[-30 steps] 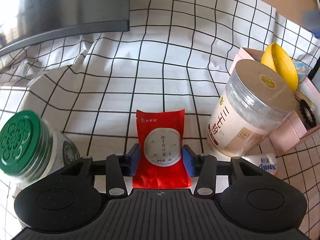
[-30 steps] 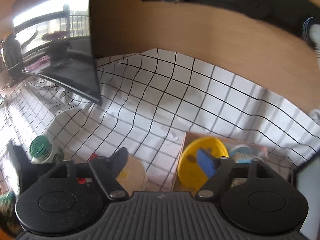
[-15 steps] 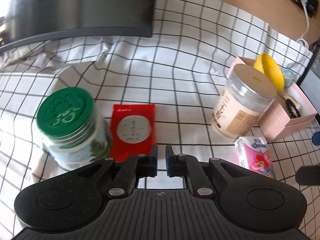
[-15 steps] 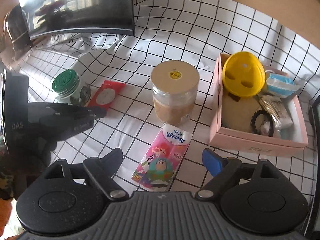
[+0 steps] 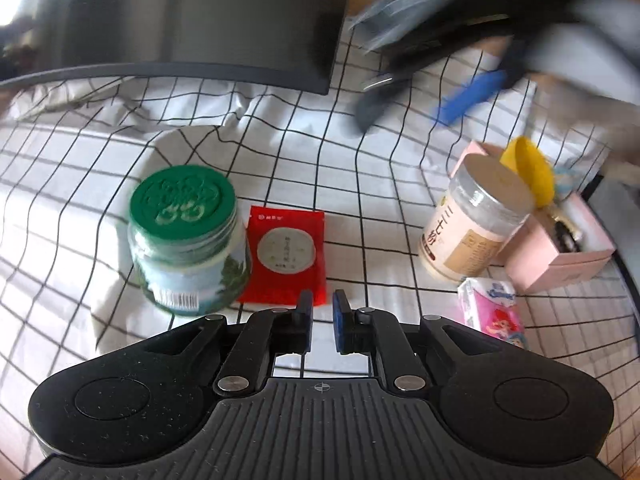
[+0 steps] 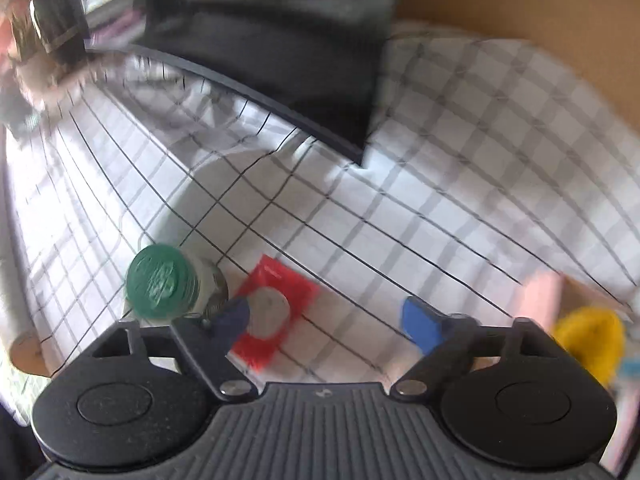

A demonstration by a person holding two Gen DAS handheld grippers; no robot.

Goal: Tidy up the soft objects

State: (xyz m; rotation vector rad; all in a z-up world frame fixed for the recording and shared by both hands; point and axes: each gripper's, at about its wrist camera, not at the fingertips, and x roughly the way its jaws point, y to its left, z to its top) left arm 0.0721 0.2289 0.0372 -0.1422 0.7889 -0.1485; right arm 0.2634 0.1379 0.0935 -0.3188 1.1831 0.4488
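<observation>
A red tea sachet [image 5: 286,256] lies flat on the checked cloth, tight against a green-lidded jar [image 5: 184,236]. My left gripper [image 5: 320,312] is shut and empty, just short of the sachet's near edge. A pink tissue pack [image 5: 496,308] lies to the right, beside a beige-lidded jar [image 5: 476,224]. My right gripper [image 6: 326,312] hangs above the cloth with its jaws closing and nothing between them. Its left finger overlaps the sachet [image 6: 276,300] next to the green-lidded jar [image 6: 160,286]. In the left wrist view the right gripper [image 5: 416,108] is a blur at the upper right.
A pink box [image 5: 560,256] holding a yellow round object [image 5: 528,168] and small items stands at the right. A dark monitor [image 5: 192,20] rises at the back. The checked cloth [image 5: 360,184] is wrinkled near the monitor's base.
My left gripper drew back from around the sachet and shut empty. My right gripper swung left from over the tissue pack and pink box to above the sachet, its jaws narrowing.
</observation>
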